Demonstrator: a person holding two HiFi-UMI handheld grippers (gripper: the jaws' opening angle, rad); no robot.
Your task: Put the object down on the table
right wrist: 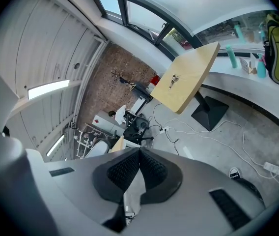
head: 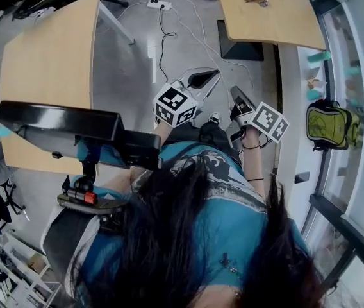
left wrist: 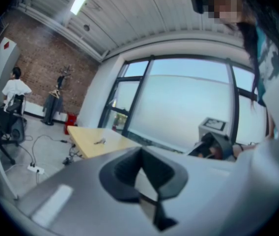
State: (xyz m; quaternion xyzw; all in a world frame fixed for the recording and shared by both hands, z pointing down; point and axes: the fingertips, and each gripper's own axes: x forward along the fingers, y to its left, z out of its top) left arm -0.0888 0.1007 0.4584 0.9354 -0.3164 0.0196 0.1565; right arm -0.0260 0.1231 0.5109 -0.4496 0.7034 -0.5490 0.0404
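A small object [head: 257,0], too far off to identify, lies on a counter [head: 284,27] well ahead of the left hand-held gripper [left wrist: 140,154] and the right hand-held gripper [right wrist: 139,154], across the floor [head: 131,56]. Each hand-held gripper is closed pad to pad with nothing between its jaws, and both are close to the person's chest. If that item is the task's thing, the put-down looks finished. No release remains, only keeping clear of that counter.
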